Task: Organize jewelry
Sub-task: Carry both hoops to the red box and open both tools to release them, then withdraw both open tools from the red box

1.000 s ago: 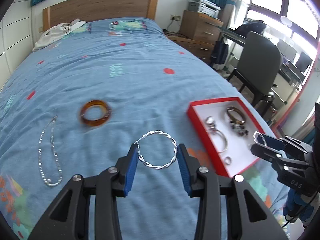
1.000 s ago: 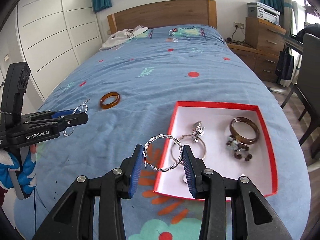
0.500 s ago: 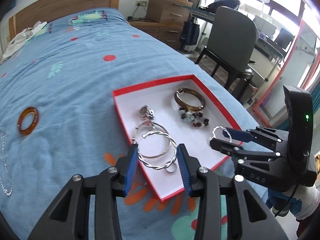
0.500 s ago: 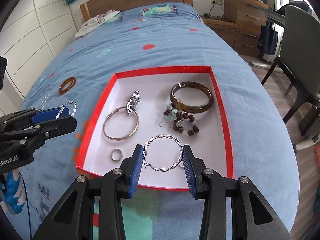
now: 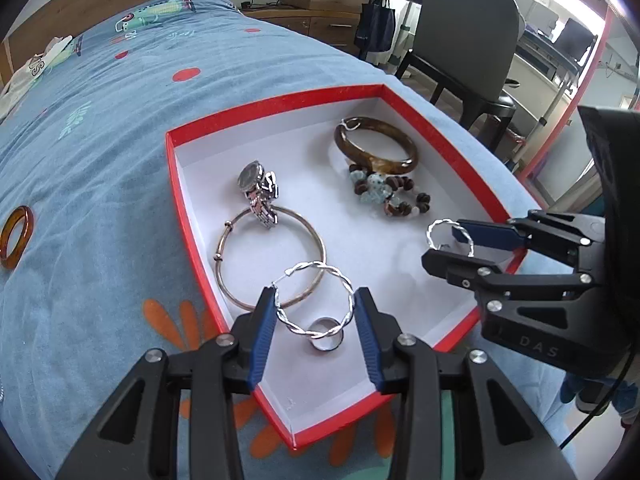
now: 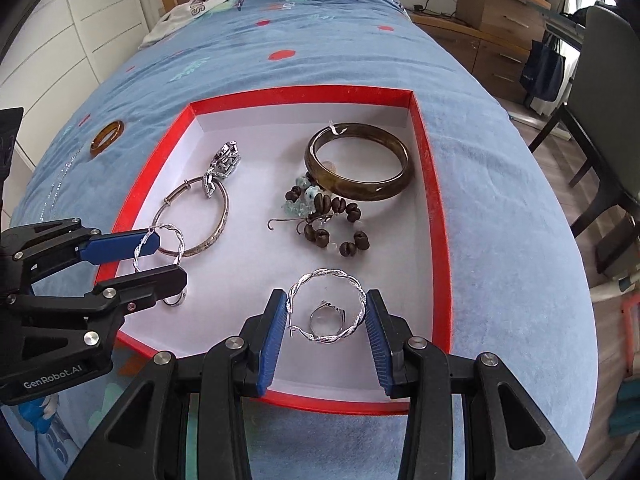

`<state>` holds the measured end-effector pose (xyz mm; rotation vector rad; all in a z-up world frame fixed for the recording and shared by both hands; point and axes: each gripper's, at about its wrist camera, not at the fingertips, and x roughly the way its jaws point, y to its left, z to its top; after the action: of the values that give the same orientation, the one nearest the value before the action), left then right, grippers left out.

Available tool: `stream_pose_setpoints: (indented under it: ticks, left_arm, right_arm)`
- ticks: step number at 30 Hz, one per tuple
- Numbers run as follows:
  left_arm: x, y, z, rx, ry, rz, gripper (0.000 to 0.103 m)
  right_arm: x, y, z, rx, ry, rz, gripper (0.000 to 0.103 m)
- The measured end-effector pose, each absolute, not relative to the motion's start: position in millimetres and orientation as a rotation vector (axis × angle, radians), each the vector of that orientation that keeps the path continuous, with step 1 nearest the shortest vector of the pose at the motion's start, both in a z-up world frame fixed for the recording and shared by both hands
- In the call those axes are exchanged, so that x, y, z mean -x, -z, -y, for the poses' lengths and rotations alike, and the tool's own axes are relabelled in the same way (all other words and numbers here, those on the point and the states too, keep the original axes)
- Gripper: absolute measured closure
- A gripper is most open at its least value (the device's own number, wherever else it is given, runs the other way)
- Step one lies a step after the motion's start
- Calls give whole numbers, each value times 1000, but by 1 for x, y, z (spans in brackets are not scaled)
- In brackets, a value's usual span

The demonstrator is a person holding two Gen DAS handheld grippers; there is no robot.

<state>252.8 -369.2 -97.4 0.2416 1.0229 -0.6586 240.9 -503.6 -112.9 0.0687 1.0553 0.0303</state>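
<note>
A red box [image 5: 176,184] [image 6: 434,184] with a white inside lies on the blue bed. It holds a brown bangle [image 5: 376,144] [image 6: 358,162], a bead bracelet [image 5: 390,196] [image 6: 324,216], a watch [image 5: 258,188] [image 6: 222,164], a thin silver bangle [image 5: 270,258] [image 6: 200,212] and small rings [image 5: 326,334] [image 6: 326,316]. My left gripper [image 5: 314,314] [image 6: 154,258] is shut on a twisted silver hoop [image 5: 314,300] over the box's near left corner. My right gripper [image 6: 326,314] [image 5: 460,246] is shut on a matching twisted hoop [image 6: 326,306] over the box's near side.
An amber bangle [image 5: 16,236] [image 6: 106,138] and a silver chain [image 6: 60,176] lie on the bedspread left of the box. A chair [image 5: 460,40] and a dresser [image 6: 500,8] stand to the right of the bed. Clothing [image 6: 188,16] lies by the headboard.
Both grippers, each holding its hoop, have moved from over the bedspread to low over the inside of the red box. The box now looks much closer.
</note>
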Motion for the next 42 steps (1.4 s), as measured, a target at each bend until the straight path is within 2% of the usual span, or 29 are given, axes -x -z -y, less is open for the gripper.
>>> stream_pose_setpoints:
  ticks: [19, 27, 42]
  left_arm:
    - [-254, 106, 380, -360, 595, -1045, 65]
    - [-249, 104, 392, -431, 583, -1066, 59]
    - [-208, 17, 361, -304, 583, -892, 59]
  right_arm:
    - [-246, 113, 494, 52, -41, -1168, 63]
    - [-244, 106, 495, 27, -16, -1182, 57]
    - [-181, 31, 506, -68, 92, -1009, 53]
